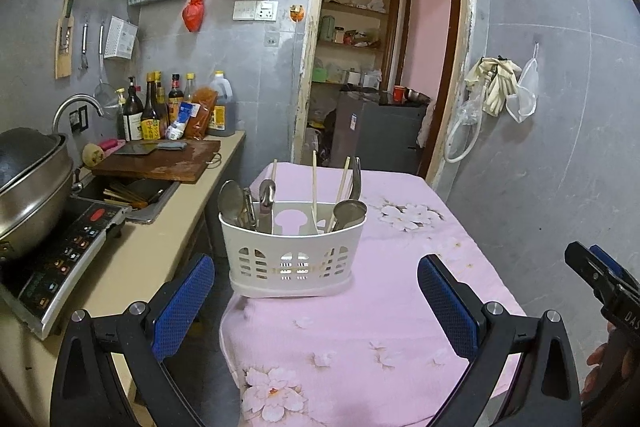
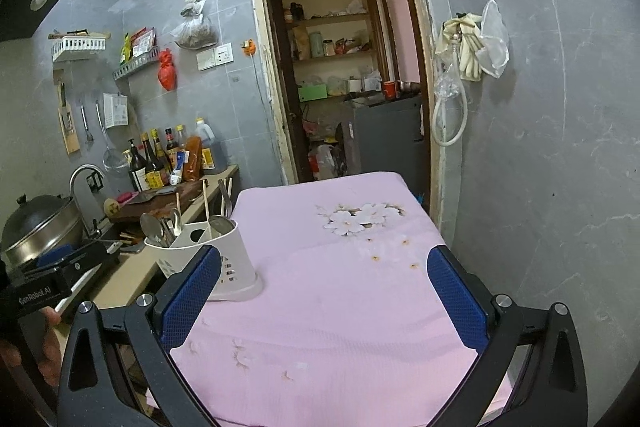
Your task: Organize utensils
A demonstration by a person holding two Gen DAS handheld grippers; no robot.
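Observation:
A white slotted utensil caddy (image 1: 290, 255) stands upright on the pink flowered cloth (image 1: 372, 311), near the table's left edge. Metal spoons (image 1: 232, 201) fill its left compartment, while chopsticks (image 1: 314, 183) and another spoon (image 1: 350, 213) stand in the right one. My left gripper (image 1: 316, 291) is open just in front of the caddy, empty. In the right wrist view the caddy (image 2: 236, 267) sits left of my open, empty right gripper (image 2: 324, 287), partly behind its left finger. The right gripper (image 1: 600, 275) also shows at the left view's right edge.
A counter (image 1: 160, 243) runs along the left with an induction cooker (image 1: 60, 263), a wok (image 1: 28, 179), a sink, a wooden cutting board (image 1: 160, 163) and sauce bottles (image 1: 160, 107). An open doorway (image 2: 344, 75) lies behind the table. A grey wall (image 2: 540, 167) stands close on the right.

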